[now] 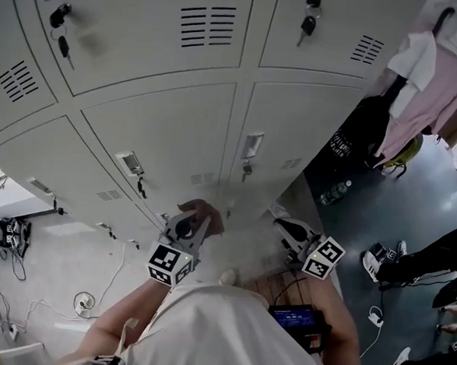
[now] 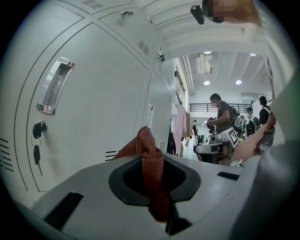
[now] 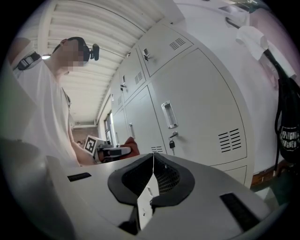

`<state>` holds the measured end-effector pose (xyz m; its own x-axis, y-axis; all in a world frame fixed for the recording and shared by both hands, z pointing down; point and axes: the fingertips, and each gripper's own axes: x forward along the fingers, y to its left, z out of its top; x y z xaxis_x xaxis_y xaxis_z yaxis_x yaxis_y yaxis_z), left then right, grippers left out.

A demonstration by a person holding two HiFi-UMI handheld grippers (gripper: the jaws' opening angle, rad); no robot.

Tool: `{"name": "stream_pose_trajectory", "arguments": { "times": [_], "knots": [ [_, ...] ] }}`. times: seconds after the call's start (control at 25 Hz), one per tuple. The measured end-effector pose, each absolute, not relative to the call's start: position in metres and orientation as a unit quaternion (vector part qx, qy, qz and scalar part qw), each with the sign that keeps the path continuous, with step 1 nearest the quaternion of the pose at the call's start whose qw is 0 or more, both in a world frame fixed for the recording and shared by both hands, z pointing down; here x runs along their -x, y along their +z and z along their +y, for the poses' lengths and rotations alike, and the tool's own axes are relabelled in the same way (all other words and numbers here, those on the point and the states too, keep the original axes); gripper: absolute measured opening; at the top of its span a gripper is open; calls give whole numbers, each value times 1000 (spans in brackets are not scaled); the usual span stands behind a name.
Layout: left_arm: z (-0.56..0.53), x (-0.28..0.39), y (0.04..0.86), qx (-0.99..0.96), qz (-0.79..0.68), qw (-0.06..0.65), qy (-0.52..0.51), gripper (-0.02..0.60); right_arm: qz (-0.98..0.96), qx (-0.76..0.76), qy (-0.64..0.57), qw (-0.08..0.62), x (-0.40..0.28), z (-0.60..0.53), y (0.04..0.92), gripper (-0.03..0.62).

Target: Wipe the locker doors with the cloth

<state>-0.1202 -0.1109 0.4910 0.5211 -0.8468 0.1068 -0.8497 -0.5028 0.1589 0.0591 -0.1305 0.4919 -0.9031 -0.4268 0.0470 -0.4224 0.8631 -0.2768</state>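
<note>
While the person stands square to the locker doors (image 1: 177,135), both tools are up close to them. The left hand-held gripper (image 1: 193,217) is clamped on the cloth (image 1: 204,213). The left gripper view shows the jaws pinched on a rust-red woven fold (image 2: 146,140), with the bunched end sticking out past the left hand-held gripper's tips (image 2: 154,185) towards a grey door panel. I can't tell whether the cloth touches the door or sits just off it. That door carries a chrome recessed handle (image 2: 54,86) with a lock and hanging key (image 2: 37,140) below it, and vent slots (image 2: 110,154) beside the cloth. The right hand-held gripper (image 1: 283,219) is beside the left one, further towards the lockers' open end. Its jaws are pressed together with nothing between them (image 3: 152,164). The right gripper view faces a door with a handle (image 3: 168,115), a lock with a key (image 3: 172,141) and vents (image 3: 229,140); the left tool's marker cube (image 3: 93,143) and the red cloth (image 3: 132,145) show off to one side. At the lockers' right end hang a pink-and-white garment (image 1: 427,82) and a black bag (image 1: 356,140), with a bottle (image 1: 335,193) on the floor below the bag. Cables (image 1: 17,303) lie on the floor off the lockers' left end. A small unit with a blue screen (image 1: 293,319) sits at the person's waist.
</note>
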Motion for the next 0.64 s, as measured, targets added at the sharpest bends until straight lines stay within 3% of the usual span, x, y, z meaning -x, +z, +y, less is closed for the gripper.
{"name": "stream_pose_trajectory", "arguments": {
  "times": [0.64],
  "knots": [
    [-125, 92, 477, -889, -451, 80, 5, 38, 957, 256, -134, 20, -77, -133, 488, 17]
  ]
}}
